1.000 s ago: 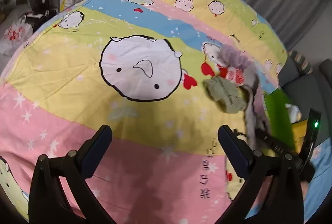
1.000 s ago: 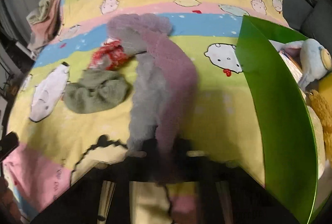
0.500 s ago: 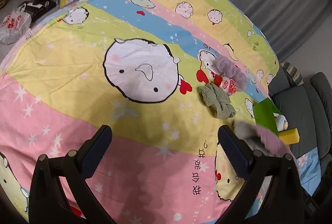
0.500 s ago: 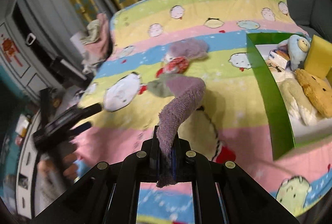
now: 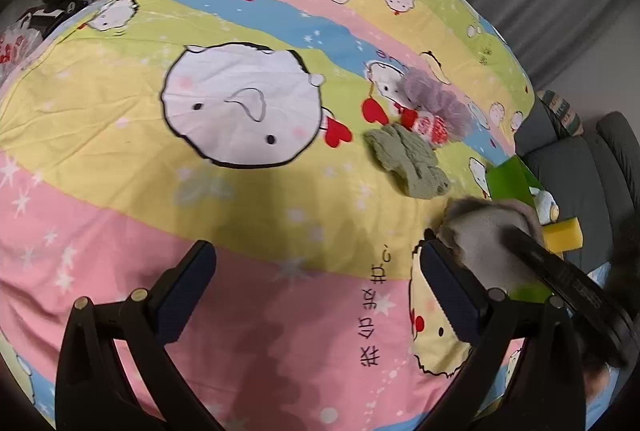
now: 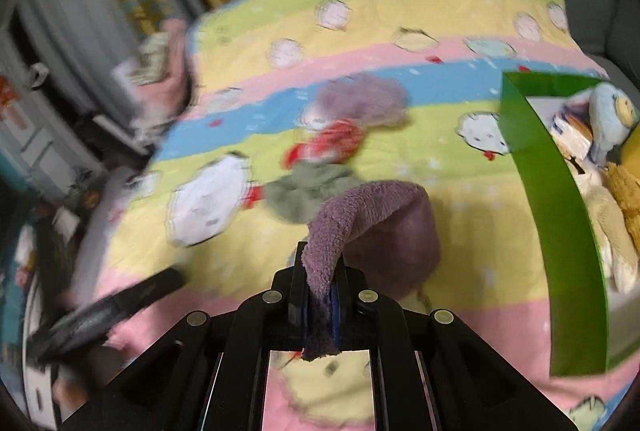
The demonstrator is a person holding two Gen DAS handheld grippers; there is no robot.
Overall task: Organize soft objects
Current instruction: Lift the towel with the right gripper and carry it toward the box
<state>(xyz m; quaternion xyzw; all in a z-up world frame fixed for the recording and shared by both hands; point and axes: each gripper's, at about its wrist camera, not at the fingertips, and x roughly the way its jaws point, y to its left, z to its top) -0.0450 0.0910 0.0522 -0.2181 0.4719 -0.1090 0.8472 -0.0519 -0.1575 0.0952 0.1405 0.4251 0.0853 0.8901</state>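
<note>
The jaws of the right gripper (image 6: 319, 305) are clamped tight on one end of a fuzzy purple sock (image 6: 360, 215). The sock is held up above the bed, and its free end is curled over in front of the gripper. The jaws of the left gripper (image 5: 316, 285) are spread wide apart, and nothing is held between them.

In the right wrist view, three more soft things are seen on the striped cartoon blanket (image 6: 400, 11) toward 12 o'clock from the held sock. A green sock (image 6: 304, 187) is the nearest. Just past it a red and white sock (image 6: 332, 145) is seen. A second purple sock (image 6: 360, 99) lies farthest away. The three are bunched close together.

At 3 o'clock a green box (image 6: 552, 199) is seen on the blanket. Inside it a blue plush toy (image 6: 612, 111), a cream plush (image 6: 608, 227) and a brown plush (image 6: 628, 191) are packed.

At 9 o'clock, off the bed's edge, a heap of pink clothes (image 6: 168, 91) is seen, very blurred.
</note>
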